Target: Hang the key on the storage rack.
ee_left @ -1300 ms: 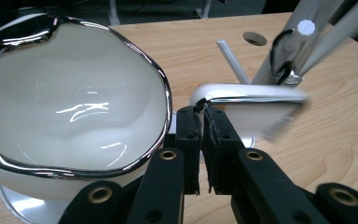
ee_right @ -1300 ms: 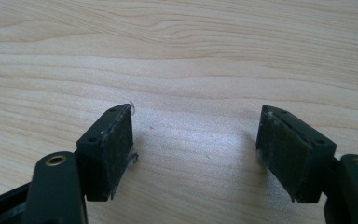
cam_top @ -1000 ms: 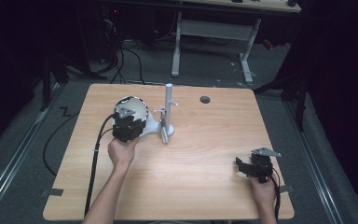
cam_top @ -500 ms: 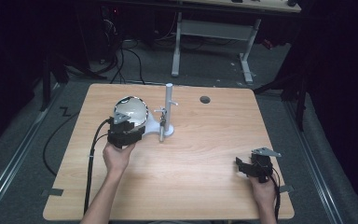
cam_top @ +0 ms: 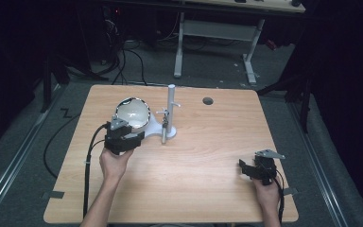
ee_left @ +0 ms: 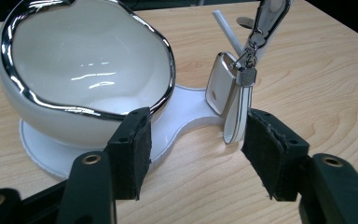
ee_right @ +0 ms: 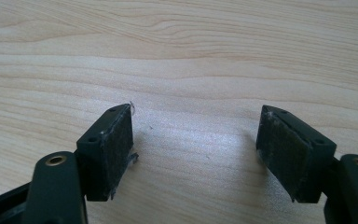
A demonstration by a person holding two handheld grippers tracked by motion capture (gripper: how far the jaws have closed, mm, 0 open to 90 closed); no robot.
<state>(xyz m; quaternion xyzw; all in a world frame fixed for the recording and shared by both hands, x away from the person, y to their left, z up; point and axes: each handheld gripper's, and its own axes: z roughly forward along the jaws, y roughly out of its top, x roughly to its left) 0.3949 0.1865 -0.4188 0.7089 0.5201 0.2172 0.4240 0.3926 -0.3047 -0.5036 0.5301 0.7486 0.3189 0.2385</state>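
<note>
Wooden table (cam_top: pixel 203 156): key fob (ee_left: pixel 223 84) hangs just beyond left gripper (ee_left: pixel 196 154).

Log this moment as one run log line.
left gripper: jaws just opening, empty | white keyring fob: hanging on white stand | right gripper: open

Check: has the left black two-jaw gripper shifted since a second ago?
Yes. The left gripper has backed toward the table's near edge, away from the white post; its jaws have just opened, holding nothing.
</note>
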